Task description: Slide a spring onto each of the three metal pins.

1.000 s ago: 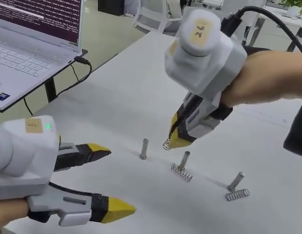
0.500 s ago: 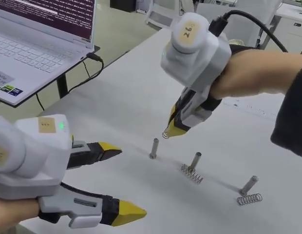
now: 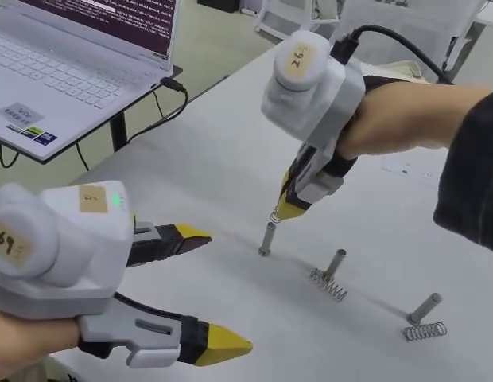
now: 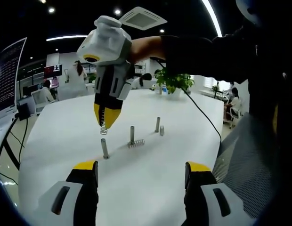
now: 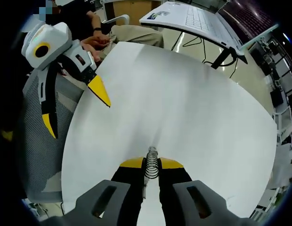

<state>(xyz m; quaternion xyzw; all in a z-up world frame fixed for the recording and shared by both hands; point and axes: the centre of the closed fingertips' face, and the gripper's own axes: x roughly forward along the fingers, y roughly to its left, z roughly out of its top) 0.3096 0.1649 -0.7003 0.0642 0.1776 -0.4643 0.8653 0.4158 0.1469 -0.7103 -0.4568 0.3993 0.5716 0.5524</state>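
Three upright metal pins stand in a row on the white table: left pin point(image 3: 266, 239), middle pin point(image 3: 335, 264), right pin point(image 3: 425, 308). My right gripper point(image 3: 288, 211) points down, shut on a small spring point(image 3: 274, 215) whose lower end hangs just above the left pin's top. In the right gripper view the spring point(image 5: 151, 168) sits between the closed yellow fingertips. A second spring point(image 3: 330, 285) lies beside the middle pin and a third spring point(image 3: 425, 330) beside the right pin. My left gripper point(image 3: 219, 290) waits open, low at the front left, holding nothing.
An open laptop point(image 3: 71, 64) sits on a separate stand to the left, its cable hanging near the table's left edge point(image 3: 191, 103). Bare white tabletop surrounds the pins. In the left gripper view, people and a plant point(image 4: 174, 82) are far behind the table.
The right gripper has carried the spring leftward, from beside the left pin to directly over its top. The left gripper has stayed open; the head camera has shifted.
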